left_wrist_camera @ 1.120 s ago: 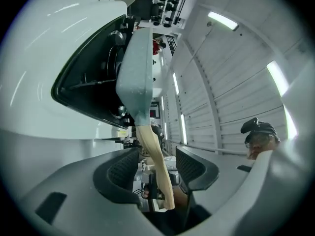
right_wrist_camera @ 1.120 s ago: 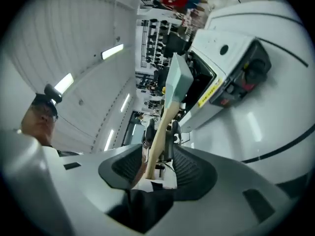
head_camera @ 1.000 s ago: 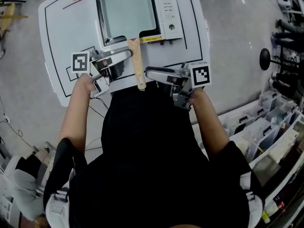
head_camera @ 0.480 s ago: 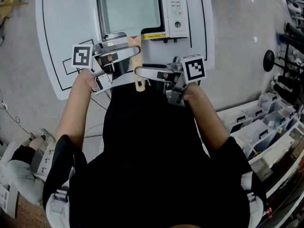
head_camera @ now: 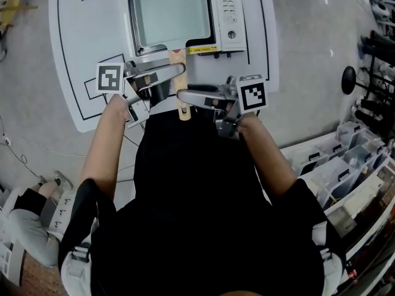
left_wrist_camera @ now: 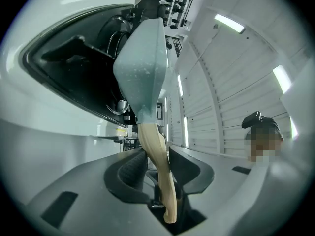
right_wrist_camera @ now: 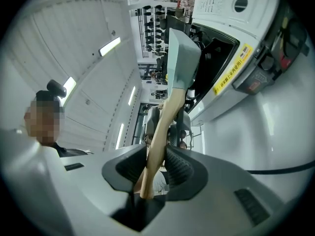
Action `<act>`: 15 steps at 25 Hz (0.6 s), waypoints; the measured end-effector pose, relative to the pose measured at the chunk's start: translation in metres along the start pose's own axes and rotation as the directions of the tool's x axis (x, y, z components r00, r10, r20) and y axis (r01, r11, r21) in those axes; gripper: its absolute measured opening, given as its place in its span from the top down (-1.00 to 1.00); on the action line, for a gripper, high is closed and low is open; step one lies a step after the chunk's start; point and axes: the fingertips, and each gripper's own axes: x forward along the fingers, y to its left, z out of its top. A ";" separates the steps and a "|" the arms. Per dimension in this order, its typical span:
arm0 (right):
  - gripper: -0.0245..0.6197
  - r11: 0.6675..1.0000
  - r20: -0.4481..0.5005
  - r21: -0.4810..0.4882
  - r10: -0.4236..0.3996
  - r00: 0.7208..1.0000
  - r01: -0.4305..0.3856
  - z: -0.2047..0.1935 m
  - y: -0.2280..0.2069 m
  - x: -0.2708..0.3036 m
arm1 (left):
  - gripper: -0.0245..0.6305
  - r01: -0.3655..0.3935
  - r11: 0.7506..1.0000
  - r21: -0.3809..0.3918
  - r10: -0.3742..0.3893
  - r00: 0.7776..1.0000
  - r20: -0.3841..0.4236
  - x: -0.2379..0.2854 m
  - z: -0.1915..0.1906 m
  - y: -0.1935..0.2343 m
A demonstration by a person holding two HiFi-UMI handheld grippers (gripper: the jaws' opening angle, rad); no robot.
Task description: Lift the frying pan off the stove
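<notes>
Left hand-held gripper [head_camera: 176, 71] comes in from one side and the right hand-held gripper [head_camera: 181, 94] from the other. Both have their jaws on the wooden handle [head_camera: 183, 110] of the frying pan [head_camera: 170, 8]. Both sets of jaws have just been closing, with the handle running crossways between them.

In the left gripper view the ribbed pads [left_wrist_camera: 132, 163] sit against the wood on either side, so it's clamped on. Same deal in the right gripper view: pads [right_wrist_camera: 179, 166] pinching the handle, no gap that I can spot. The left one grabs a bit nearer the pan. The right one is just beside it, closer to the free end, which pokes out toward the person.

The pan itself is a square grey one, sitting flat on the white stove [head_camera: 229, 17]. Its handle sticks out over the stove's front edge, past a yellow label [head_camera: 200, 49]. The stove sits on a white bench [head_camera: 80, 36] with black lines drawn on it. Left marker cube [head_camera: 110, 78] and right marker cube [head_camera: 252, 94] both show a face to the head camera.
</notes>
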 end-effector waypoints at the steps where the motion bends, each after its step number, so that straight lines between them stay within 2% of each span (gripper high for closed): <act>1: 0.53 1.000 0.004 -0.004 -0.001 1.000 0.001 0.000 0.000 0.001 | 0.47 0.005 1.000 -0.002 -0.005 1.000 0.000 0.000 0.000 0.000; 8: 0.53 0.999 0.075 -0.026 0.046 0.996 -0.044 0.001 0.035 0.003 | 0.49 0.040 0.999 0.023 -0.040 0.999 -0.012 -0.001 -0.001 -0.040; 15: 0.51 0.987 0.122 -0.137 0.106 0.987 -0.089 0.005 0.091 0.013 | 0.49 0.063 0.994 0.090 -0.061 0.998 -0.028 -0.005 0.003 -0.102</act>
